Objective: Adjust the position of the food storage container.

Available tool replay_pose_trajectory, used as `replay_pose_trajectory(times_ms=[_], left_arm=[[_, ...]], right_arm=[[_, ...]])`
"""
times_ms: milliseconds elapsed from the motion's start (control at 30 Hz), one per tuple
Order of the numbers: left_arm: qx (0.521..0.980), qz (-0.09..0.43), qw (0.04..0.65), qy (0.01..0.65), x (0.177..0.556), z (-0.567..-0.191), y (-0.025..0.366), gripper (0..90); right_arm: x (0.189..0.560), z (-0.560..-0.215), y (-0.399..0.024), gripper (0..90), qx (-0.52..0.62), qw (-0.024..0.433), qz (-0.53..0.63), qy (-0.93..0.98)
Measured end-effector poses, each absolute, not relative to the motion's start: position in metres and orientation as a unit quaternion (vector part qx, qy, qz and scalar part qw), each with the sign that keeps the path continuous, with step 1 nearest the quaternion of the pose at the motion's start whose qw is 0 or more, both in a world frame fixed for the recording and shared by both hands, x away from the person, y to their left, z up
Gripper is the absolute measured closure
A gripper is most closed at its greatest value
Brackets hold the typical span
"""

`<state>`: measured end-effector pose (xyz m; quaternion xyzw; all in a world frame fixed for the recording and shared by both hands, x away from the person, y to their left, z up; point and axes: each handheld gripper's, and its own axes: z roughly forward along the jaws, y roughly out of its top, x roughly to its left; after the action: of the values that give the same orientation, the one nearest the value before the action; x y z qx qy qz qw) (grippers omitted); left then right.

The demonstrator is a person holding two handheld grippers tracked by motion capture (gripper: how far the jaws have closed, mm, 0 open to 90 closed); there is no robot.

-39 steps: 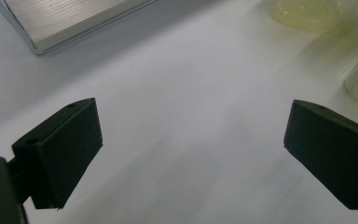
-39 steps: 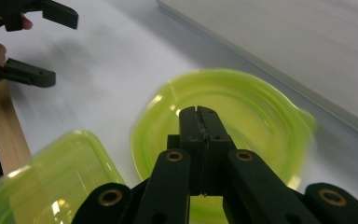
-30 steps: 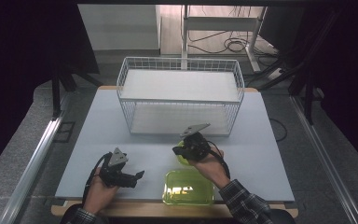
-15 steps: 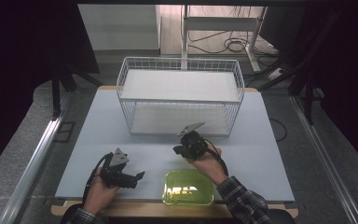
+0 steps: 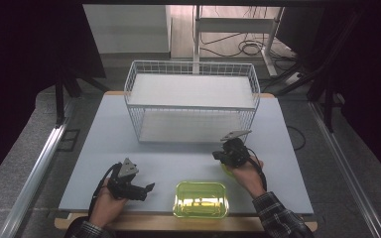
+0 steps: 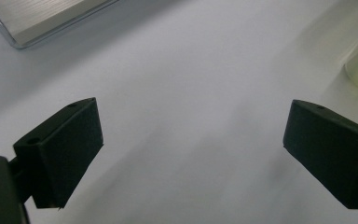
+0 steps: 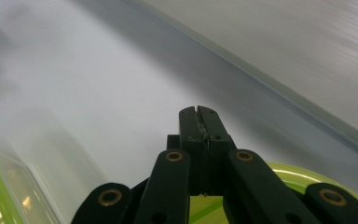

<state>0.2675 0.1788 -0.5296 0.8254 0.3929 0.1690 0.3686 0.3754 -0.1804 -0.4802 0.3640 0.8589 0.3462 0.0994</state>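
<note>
The thin yellow-green lid [image 7: 289, 175] sits directly under the right tongs [image 7: 199, 112], which are clenched with nothing visible between their tips. It looks light, stiff and slick, so take it by the rim. The matching tub [image 5: 178, 198] lies between both tongs, and the left tongs [image 6: 191, 154] gape, released.

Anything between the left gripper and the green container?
Nothing visible. The left gripper, jaws open, points across bare table at the green container, which lies just ahead near the front edge. The right gripper is off that line.
</note>
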Motion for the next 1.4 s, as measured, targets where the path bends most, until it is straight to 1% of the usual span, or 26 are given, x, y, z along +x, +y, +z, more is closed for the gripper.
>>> replay_pose_trajectory(times_ms=[100, 133, 167, 200, 233, 400, 500, 633, 667, 733, 800, 900, 1000, 1033, 1067, 1100, 1233, 1300, 1333, 1400], left_arm=[[0.826, 0.169, 0.368, 0.393, 0.267, -0.53, 0.178, 4.7], [0.826, 0.169, 0.367, 0.393, 0.267, -0.53, 0.178, 4.7], [0.826, 0.169, 0.367, 0.392, 0.267, -0.53, 0.178, 4.7], [0.826, 0.169, 0.367, 0.392, 0.267, -0.529, 0.178, 4.8], [0.827, 0.169, 0.367, 0.392, 0.267, -0.529, 0.178, 4.8], [0.829, 0.165, 0.362, 0.393, 0.267, -0.528, 0.176, 5.4], [0.829, 0.163, 0.361, 0.394, 0.266, -0.526, 0.174, 6.2], [0.831, 0.156, 0.364, 0.391, 0.262, -0.52, 0.168, 7.8], [0.834, 0.153, 0.363, 0.388, 0.261, -0.519, 0.167, 7.8], [0.839, 0.144, 0.366, 0.376, 0.258, -0.517, 0.162, 8.5], [0.843, 0.132, 0.367, 0.369, 0.255, -0.516, 0.156, 13.7], [0.854, 0.12, 0.366, 0.35, 0.25, -0.514, 0.148, 27.7], [0.867, 0.095, 0.361, 0.331, 0.247, -0.515, 0.141, 49.1], [0.869, 0.088, 0.359, 0.328, 0.247, -0.516, 0.139, 54.9], [0.872, 0.078, 0.355, 0.327, 0.247, -0.518, 0.137, 65.0], [0.875, 0.067, 0.354, 0.324, 0.247, -0.52, 0.135, 65.0], [0.883, 0.032, 0.35, 0.309, 0.247, -0.524, 0.125, 81.3], [0.885, 0.02, 0.355, 0.302, 0.246, -0.524, 0.121, 88.0], [0.886, 0.015, 0.355, 0.299, 0.246, -0.524, 0.119, 88.0], [0.885, 0.005, 0.359, 0.296, 0.245, -0.524, 0.116, 89.6]], right_arm=[[0.373, -0.479, -0.194, 88.8, 0.374, 0.107, 0.342, 0.855], [0.37, -0.478, -0.205, 88.7, 0.382, 0.111, 0.34, 0.852], [0.37, -0.478, -0.205, 88.7, 0.382, 0.111, 0.34, 0.852], [0.368, -0.478, -0.215, 88.7, 0.389, 0.115, 0.339, 0.849], [0.368, -0.478, -0.215, 88.7, 0.389, 0.115, 0.339, 0.849], [0.364, -0.475, -0.242, 88.3, 0.417, 0.129, 0.332, 0.836], [0.36, -0.472, -0.242, 88.0, 0.414, 0.131, 0.335, 0.836], [0.341, -0.469, -0.237, 87.4, 0.397, 0.125, 0.346, 0.841], [0.331, -0.469, -0.235, 87.6, 0.397, 0.119, 0.351, 0.84], [0.324, -0.47, -0.234, 87.7, 0.395, 0.116, 0.352, 0.841], [0.313, -0.472, -0.233, 87.9, 0.396, 0.107, 0.354, 0.841], [0.295, -0.477, -0.23, 88.0, 0.392, 0.093, 0.352, 0.845], [0.279, -0.481, -0.23, 88.0, 0.393, 0.09, 0.348, 0.846], [0.275, -0.482, -0.231, 88.0, 0.393, 0.088, 0.345, 0.848], [0.268, -0.485, -0.233, 88.0, 0.396, 0.086, 0.34, 0.849], [0.268, -0.485, -0.233, 88.0, 0.396, 0.086, 0.34, 0.849], [0.256, -0.495, -0.234, 87.9, 0.404, 0.064, 0.327, 0.852], [0.249, -0.5, -0.23, 87.9, 0.401, 0.041, 0.323, 0.856], [0.249, -0.5, -0.23, 87.9, 0.401, 0.041, 0.323, 0.856], [0.249, -0.501, -0.226, 87.9, 0.399, 0.027, 0.328, 0.856]])
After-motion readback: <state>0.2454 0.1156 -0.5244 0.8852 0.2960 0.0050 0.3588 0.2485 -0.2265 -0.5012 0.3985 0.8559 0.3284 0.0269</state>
